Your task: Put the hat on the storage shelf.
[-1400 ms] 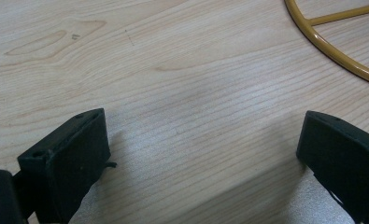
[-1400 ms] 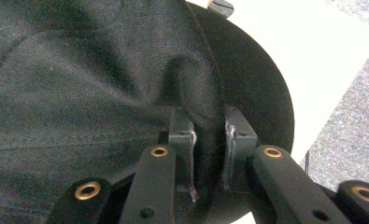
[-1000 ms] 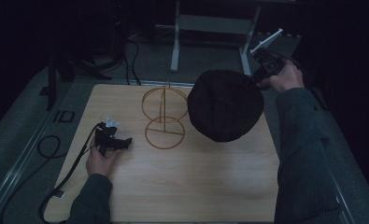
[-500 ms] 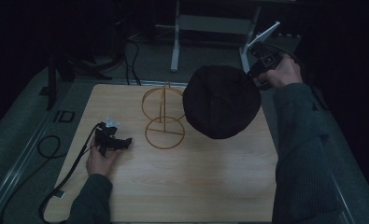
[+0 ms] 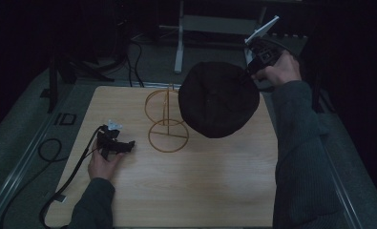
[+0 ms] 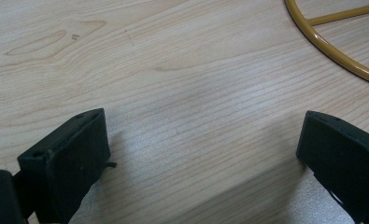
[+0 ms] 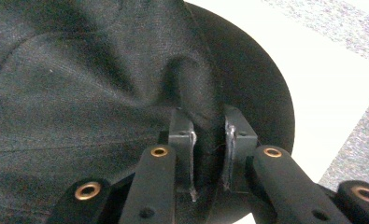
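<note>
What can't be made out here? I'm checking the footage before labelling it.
- High view: the top of the gold wire stand is hidden behind the dark cap.
- Right gripper view: the cap blocks the table beneath it, and its brim runs off the frame.
- Left gripper view: the stand's ring is cut by the edge.

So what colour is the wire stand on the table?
Golden yellow; the wire stand shows best in the high view.

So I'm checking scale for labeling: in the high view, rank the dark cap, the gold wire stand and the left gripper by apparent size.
1. Dark cap, though held up nearer the camera, which may inflate it.
2. Gold wire stand.
3. Left gripper.
</note>
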The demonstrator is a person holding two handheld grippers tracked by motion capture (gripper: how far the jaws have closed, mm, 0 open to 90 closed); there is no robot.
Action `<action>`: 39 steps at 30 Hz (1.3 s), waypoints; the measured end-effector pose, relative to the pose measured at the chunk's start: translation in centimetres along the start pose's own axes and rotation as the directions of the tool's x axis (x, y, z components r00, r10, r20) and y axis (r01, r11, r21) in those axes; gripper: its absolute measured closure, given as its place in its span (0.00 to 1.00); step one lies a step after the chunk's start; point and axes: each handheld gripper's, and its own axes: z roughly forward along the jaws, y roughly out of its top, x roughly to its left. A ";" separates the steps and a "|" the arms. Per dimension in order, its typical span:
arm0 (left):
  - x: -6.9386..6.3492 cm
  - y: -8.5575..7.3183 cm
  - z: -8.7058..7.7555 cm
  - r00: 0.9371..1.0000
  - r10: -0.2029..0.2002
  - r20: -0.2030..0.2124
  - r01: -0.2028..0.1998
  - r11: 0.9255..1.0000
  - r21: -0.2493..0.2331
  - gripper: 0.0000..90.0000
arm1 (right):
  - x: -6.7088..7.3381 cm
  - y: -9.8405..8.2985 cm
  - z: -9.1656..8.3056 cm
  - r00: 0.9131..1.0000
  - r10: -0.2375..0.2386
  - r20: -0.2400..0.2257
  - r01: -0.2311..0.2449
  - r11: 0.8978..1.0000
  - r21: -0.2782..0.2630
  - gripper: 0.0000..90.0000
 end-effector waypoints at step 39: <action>0.0 0.0 0.0 1.000 0.001 0.001 -0.001 1.000 0.003 0.02 | 4.8 4.2 1.6 0.998 -0.059 -0.036 0.058 0.998 -0.036 0.86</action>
